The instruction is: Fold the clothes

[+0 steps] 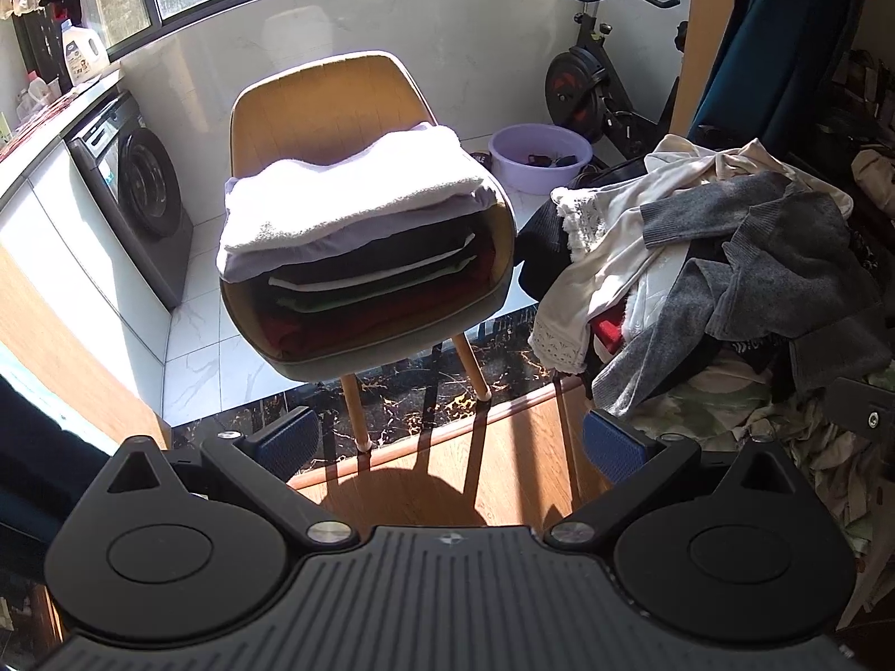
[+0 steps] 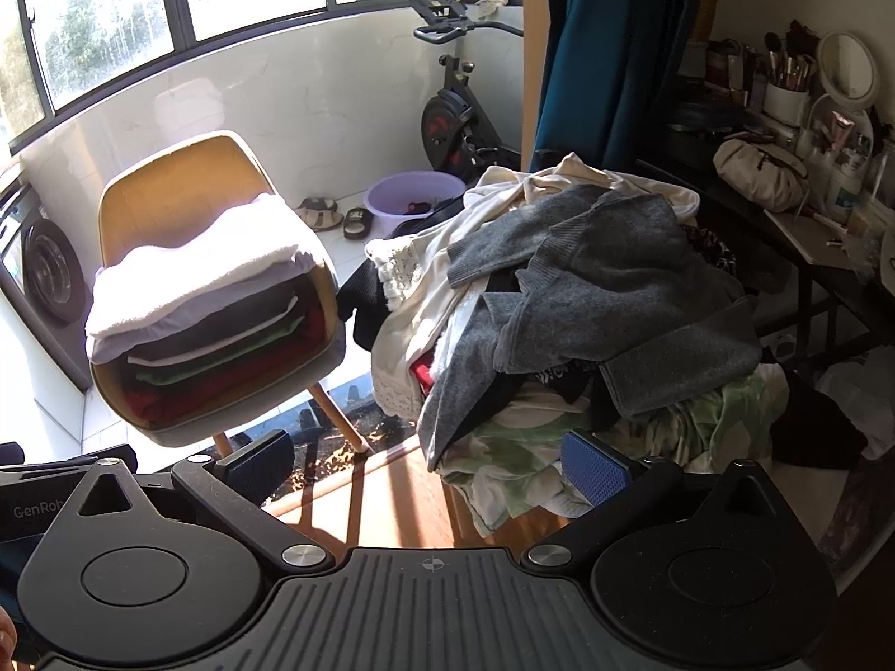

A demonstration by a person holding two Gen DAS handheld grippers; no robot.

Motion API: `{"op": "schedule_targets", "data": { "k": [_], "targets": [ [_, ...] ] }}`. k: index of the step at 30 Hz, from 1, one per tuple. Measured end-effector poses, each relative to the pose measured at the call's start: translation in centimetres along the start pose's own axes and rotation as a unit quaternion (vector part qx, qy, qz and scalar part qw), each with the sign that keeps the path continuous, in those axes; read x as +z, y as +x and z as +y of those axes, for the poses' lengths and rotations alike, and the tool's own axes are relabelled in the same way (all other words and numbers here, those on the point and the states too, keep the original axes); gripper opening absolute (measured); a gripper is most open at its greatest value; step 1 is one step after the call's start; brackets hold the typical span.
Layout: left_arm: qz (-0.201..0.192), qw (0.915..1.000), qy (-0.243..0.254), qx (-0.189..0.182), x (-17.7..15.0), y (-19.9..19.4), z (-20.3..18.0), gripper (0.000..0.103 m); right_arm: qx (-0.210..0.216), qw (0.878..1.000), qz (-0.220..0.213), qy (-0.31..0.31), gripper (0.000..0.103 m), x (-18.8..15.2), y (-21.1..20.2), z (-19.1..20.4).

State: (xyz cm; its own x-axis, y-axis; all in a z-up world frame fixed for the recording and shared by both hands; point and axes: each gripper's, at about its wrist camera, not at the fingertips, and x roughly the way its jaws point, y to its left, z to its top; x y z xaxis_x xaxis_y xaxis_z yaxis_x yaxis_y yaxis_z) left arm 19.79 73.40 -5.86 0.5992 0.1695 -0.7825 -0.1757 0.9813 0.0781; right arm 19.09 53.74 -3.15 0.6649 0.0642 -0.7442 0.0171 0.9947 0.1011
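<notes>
A stack of folded clothes [image 1: 358, 235] with a white fluffy piece on top sits on a tan chair [image 1: 330, 106]; the stack also shows in the right wrist view [image 2: 207, 302]. A pile of unfolded clothes [image 1: 727, 279] lies to the right, with a grey knit sweater [image 2: 604, 291] on top and a cream lace-trimmed garment [image 2: 403, 324] beneath. My left gripper [image 1: 453, 444] is open and empty, in front of the chair above the floor. My right gripper [image 2: 430, 467] is open and empty, near the pile's front edge.
A washing machine [image 1: 140, 190] stands at the left. A purple basin [image 1: 540, 156] and an exercise bike [image 1: 587, 84] are behind the chair. Slippers [image 2: 335, 215] lie on the tiles. A cluttered dressing table [image 2: 811, 184] stands at the right, next to a blue curtain [image 2: 593, 56].
</notes>
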Motion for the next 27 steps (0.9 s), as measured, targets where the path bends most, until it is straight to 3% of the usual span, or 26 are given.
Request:
{"op": "schedule_targets", "data": {
  "k": [18, 27],
  "targets": [
    [0.002, 0.9999, -0.01, 0.014, -1.0, -1.2, -1.1, 0.102, 0.013, 1.0, -0.001, 0.004, 0.102, -0.1, -0.4, -2.0],
    [-0.016, 0.9997, -0.002, 0.019, -1.3, -2.0, -1.1, 0.102, 0.017, 1.0, -0.009, -0.005, 0.102, -0.2, -0.8, -1.5]
  ]
}}
